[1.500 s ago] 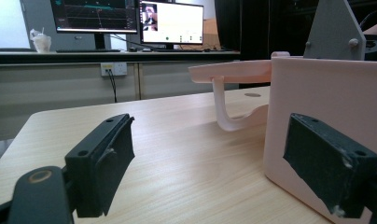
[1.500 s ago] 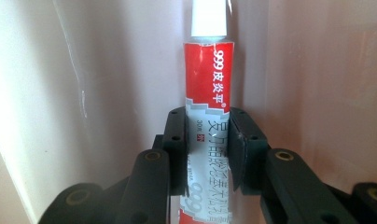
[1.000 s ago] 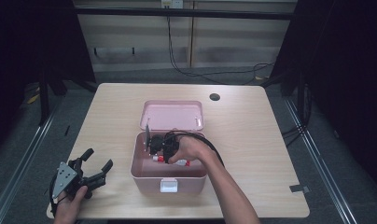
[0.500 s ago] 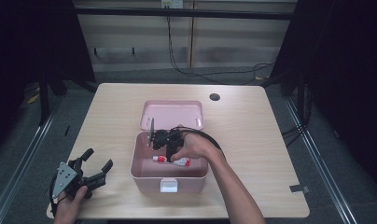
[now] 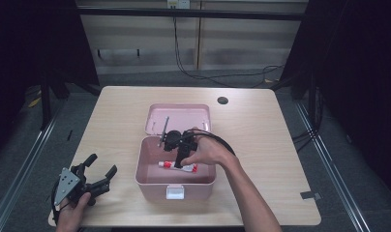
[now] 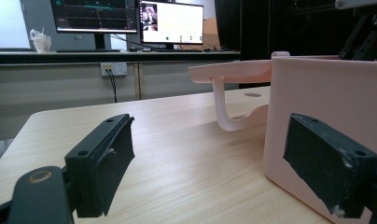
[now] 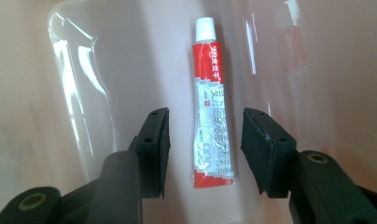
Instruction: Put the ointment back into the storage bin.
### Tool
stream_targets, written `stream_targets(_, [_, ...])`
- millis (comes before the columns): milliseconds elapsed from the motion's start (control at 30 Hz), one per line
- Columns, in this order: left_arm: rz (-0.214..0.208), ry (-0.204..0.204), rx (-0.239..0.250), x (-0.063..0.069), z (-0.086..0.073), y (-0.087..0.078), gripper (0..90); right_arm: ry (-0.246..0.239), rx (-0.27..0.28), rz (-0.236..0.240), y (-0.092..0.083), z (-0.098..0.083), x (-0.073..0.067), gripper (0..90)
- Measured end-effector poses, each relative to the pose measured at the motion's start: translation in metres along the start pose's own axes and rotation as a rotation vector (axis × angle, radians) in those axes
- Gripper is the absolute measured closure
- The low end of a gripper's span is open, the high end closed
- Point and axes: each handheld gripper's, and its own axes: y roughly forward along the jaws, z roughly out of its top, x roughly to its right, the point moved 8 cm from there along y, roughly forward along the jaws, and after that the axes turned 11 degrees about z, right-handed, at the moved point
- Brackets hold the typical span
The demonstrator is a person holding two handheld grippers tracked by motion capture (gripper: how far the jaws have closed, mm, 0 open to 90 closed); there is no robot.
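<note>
Your right gripper hung over the tube, which lay flat on the floor of the pink box on the bench. Its jaws had just been opening and stood half apart astride the tube, clear of it. Your left gripper rested with jaws wide, holding nothing. A careless sweep out could, I judged, catch the tube or the box wall. The red label's characters were too small to read.

Pink box, red-and-white tube

The box and its lid are pale pink; the tube is red and silvery-white with a white cap; the table is light wood-grain.
</note>
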Motion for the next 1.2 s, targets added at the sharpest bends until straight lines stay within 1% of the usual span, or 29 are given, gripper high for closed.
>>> stream_targets(67, [0.0,0.005,-0.002,0.0,0.0,0.0,15.7,-0.004,0.006,-0.004,-0.001,-0.001,0.0,50.7])
stream_targets(133, [0.0,0.005,-0.002,0.0,0.0,0.0,15.7,0.009,0.019,-0.004,-0.005,-0.003,-0.002,49.7])
stream_targets(167, [0.0,0.005,-0.002,0.0,0.0,0.0,15.7,0.018,0.038,0.001,-0.007,-0.004,-0.003,49.4])
stream_targets(233, [0.001,0.0,0.0,0.0,0.0,0.0,15.7,0.02,0.05,-0.001,-0.01,-0.006,-0.004,49.0])
stream_targets(367, [0.001,0.005,-0.002,0.0,0.0,0.0,15.7,0.035,0.077,-0.001,-0.017,-0.01,-0.006,48.9])
stream_targets(533, [0.001,0.005,-0.002,0.0,0.0,0.0,15.7,0.05,0.128,0.004,-0.026,-0.015,-0.009,48.9])
stream_targets(867, [0.002,0.004,-0.001,0.0,0.0,0.0,15.7,0.064,0.233,0.008,-0.044,-0.021,-0.017,49.2])
stream_targets(900, [0.002,0.006,-0.003,-0.001,0.0,0.0,15.6,0.052,0.254,0.007,-0.046,-0.022,-0.018,49.4])
stream_targets(967, [0.002,0.007,-0.003,-0.001,0.0,0.0,15.6,0.063,0.274,0.004,-0.049,-0.024,-0.02,49.5])
stream_targets(1000, [0.002,0.007,-0.003,-0.001,0.0,0.0,15.7,0.057,0.28,0.002,-0.051,-0.024,-0.02,49.4])
stream_targets(1067, [0.002,0.005,-0.002,0.0,0.0,0.0,15.7,0.045,0.323,0.0,-0.055,-0.025,-0.022,49.6])
stream_targets(1100, [0.001,0.005,-0.002,0.0,0.0,0.0,15.7,0.046,0.344,0.003,-0.057,-0.025,-0.023,49.8])
stream_targets(1200, [0.003,0.007,-0.003,-0.001,0.0,0.0,15.7,0.044,0.369,-0.001,-0.06,-0.028,-0.025,49.8])
